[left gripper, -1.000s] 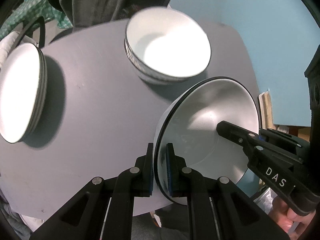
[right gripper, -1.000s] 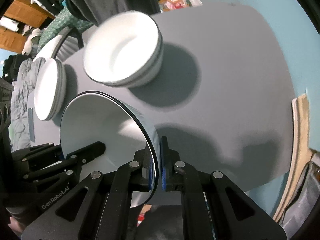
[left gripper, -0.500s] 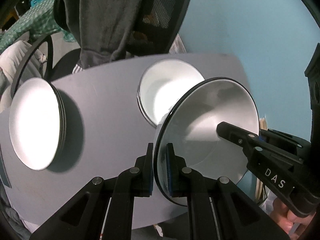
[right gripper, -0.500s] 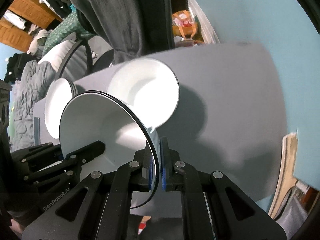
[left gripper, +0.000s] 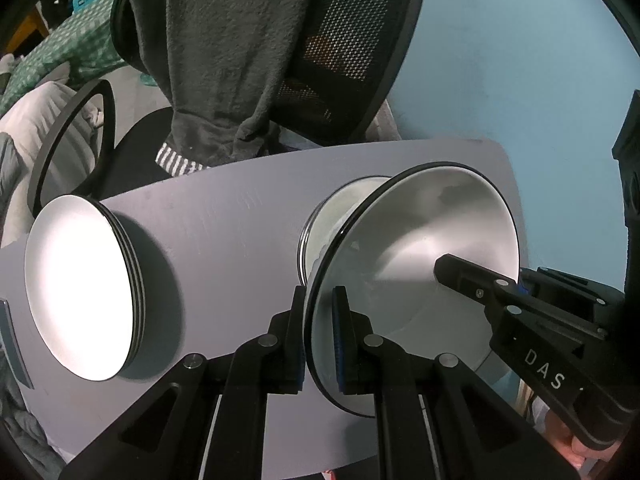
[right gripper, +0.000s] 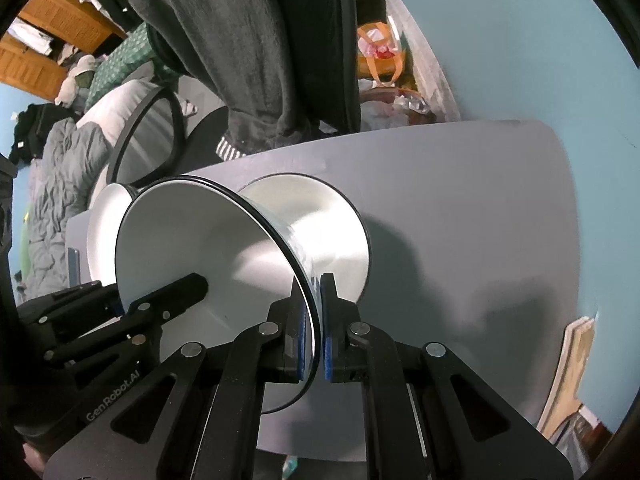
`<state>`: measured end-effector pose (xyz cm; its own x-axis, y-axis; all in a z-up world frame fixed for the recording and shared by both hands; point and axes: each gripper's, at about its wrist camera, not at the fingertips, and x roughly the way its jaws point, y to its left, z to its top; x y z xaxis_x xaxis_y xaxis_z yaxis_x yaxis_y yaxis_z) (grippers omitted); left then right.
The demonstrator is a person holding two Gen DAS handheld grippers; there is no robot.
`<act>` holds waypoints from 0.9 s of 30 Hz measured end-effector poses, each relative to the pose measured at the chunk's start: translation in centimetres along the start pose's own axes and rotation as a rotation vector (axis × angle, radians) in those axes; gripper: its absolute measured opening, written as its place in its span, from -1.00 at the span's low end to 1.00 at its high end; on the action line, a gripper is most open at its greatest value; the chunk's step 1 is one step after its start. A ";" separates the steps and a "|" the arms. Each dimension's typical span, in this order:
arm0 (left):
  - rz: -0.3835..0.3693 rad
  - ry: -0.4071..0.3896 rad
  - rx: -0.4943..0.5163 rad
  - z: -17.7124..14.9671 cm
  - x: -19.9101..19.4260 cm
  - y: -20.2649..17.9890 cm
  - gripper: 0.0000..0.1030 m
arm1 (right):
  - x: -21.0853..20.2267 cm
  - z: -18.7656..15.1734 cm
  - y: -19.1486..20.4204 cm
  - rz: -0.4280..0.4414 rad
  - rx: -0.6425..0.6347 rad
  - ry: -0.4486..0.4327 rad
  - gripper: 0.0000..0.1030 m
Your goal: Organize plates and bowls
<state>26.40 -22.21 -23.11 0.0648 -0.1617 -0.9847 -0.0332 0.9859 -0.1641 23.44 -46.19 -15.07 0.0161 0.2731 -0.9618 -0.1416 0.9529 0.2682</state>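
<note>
Left gripper point(left gripper: 320, 332): pinching the bowl point(left gripper: 420, 280) rim.
Right gripper point(right gripper: 314, 332): clamping the opposite rim.
Bowl stack point(right gripper: 332, 240): sitting just beyond both grippers.

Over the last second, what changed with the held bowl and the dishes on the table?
The held bowl, carried by both tools, moved toward the stacked bowls and now overlaps them in view. The plate stack has not moved on the table. Left tool and right tool stayed clamped on the rim.

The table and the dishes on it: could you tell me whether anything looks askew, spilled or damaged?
Nothing stands out. The carried bowl, pinched at opposite rim points by both grippers, looks intact and empty; the bowl stack and plate stack sit neatly on the table.
</note>
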 end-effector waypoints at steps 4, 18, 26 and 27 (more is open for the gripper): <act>0.008 0.015 -0.010 0.5 0.7 0.0 -0.81 | 0.5 0.6 -0.2 0.000 -0.005 0.018 -0.87; 0.051 0.057 0.008 0.9 2.4 0.0 -0.81 | 2.3 1.7 -0.6 -0.023 -0.011 0.078 -0.86; 0.056 0.071 0.042 1.0 2.4 -0.3 -0.80 | 2.6 2.0 -1.3 -0.029 0.011 0.104 -0.82; 0.059 0.072 0.045 1.0 2.4 -0.3 -0.79 | 2.6 2.1 -1.2 -0.029 0.009 0.109 -0.82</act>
<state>27.56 -22.85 -25.37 -0.0074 -0.1043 -0.9945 0.0103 0.9945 -0.1044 25.72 -46.38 -17.81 -0.0877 0.2295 -0.9693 -0.1338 0.9616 0.2398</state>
